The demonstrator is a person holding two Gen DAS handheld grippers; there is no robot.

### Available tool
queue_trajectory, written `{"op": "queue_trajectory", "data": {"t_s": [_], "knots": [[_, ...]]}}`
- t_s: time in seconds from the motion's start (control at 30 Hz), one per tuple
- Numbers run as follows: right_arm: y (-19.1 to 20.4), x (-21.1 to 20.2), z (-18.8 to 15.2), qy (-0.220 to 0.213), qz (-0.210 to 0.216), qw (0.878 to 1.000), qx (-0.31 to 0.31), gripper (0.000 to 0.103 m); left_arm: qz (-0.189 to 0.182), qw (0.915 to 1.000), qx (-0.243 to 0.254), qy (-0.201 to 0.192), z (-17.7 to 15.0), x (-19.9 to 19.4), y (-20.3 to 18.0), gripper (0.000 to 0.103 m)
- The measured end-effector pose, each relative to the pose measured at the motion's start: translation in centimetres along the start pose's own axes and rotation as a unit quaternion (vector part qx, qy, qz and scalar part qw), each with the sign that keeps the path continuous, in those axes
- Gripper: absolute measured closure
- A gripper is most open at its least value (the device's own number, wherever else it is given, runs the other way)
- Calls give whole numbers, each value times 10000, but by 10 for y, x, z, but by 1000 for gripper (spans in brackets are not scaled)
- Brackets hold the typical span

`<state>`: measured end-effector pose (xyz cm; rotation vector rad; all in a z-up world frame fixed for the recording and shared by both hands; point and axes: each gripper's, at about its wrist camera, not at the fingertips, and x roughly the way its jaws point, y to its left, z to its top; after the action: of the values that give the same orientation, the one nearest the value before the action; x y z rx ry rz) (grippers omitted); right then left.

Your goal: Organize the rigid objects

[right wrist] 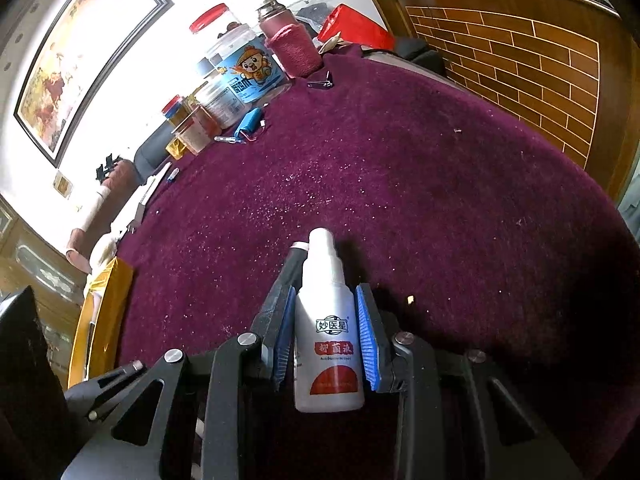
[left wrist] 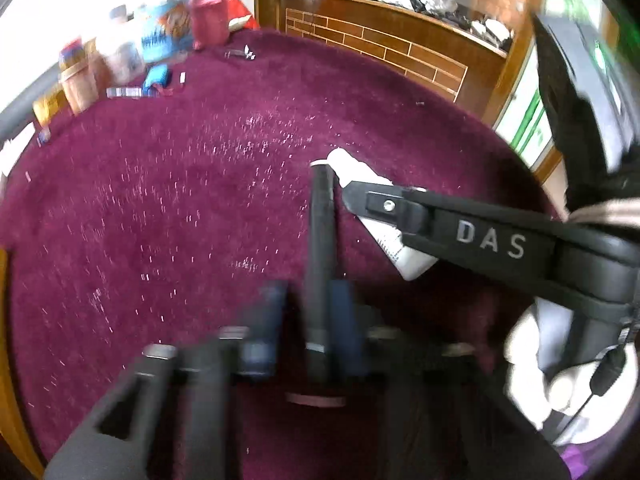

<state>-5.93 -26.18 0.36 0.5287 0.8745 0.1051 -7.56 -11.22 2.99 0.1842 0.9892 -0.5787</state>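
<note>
A white plastic spray bottle with a red label (right wrist: 329,332) sits low and central in the right wrist view, clamped between the blue pads (right wrist: 366,336) of the right gripper (right wrist: 326,336), over the dark red plush surface (right wrist: 440,200). In the left wrist view, the left gripper (left wrist: 310,320) pinches a slim black stick-like object (left wrist: 322,232), its tip just beside the bottle's cap. Jars and a pink flask (right wrist: 290,46) stand upper left.

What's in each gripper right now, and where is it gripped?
Right gripper holds the white spray bottle, its pads on the sides of the body, cap pointing forward. Left gripper holds a dark slim stick by its lower shaft.
</note>
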Motion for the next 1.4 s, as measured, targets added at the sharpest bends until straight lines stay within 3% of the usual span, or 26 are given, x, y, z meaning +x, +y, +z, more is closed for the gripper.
{"op": "queue_trajectory", "data": {"t_s": [0.3, 0.47, 0.67, 0.87, 1.13, 1.2, 1.4], "knots": [[4, -4, -1, 88, 156, 9998, -99, 77, -431, 9938, -914, -460, -24, -53, 47, 91], [20, -19, -4, 116, 498, 9986, -112, 77, -635, 9817, -1495, -997, -49, -102, 89, 91], [66, -24, -7, 269, 984, 9943, -320, 77, -495, 9578, -2207, -1773, -88, -168, 160, 91], [128, -8, -16, 608, 1415, 9863, -588, 77, -261, 9263, -2936, -2348, -149, -231, 235, 91], [229, 27, -42, 1061, 1730, 9700, -1337, 77, -162, 8932, -3847, -2323, -222, -241, 302, 91], [249, 39, -52, 1174, 1697, 9669, -1503, 76, -177, 8905, -3916, -2310, -230, -237, 307, 91], [279, 66, -65, 1413, 1550, 9642, -1624, 76, -28, 8931, -3860, -2310, -236, -235, 308, 90]]}}
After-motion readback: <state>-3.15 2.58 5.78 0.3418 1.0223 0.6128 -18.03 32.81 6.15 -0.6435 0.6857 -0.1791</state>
